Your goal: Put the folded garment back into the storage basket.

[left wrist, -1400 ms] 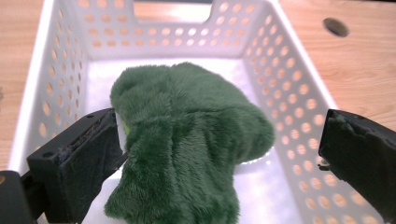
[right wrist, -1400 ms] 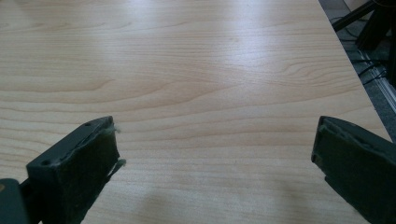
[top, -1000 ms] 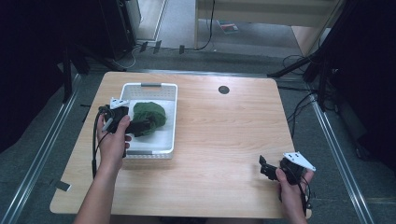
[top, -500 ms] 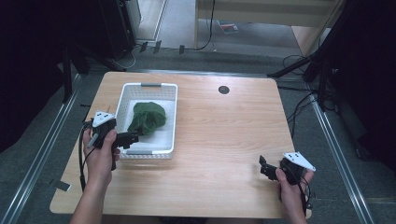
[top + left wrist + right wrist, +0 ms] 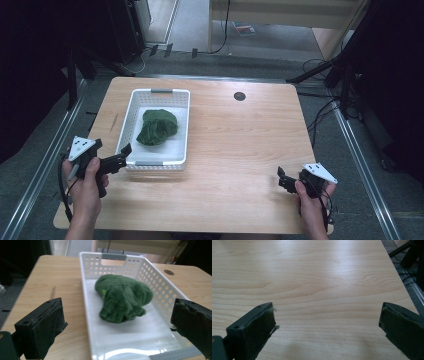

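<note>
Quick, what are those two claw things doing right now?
Left gripper: open, holding nothing.
Right gripper: open, holding nothing.

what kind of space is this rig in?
Likely a lab or recording workspace: a bare wooden table between metal floor rails, loose cables on the floor, and dark stands around it.

Lab/studio, dark tripod legs (image 5: 320,70), floor cables (image 5: 320,117), metal rails (image 5: 40,170)

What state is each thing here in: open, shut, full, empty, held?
Left gripper: open, holding nothing, at the basket's near end.
Right gripper: open, empty, over bare wood.
White perforated plastic basket: holds the toy.
Green plush broccoli toy: lying loose in the basket, ungripped.
Wooden table: bears the basket.
</note>
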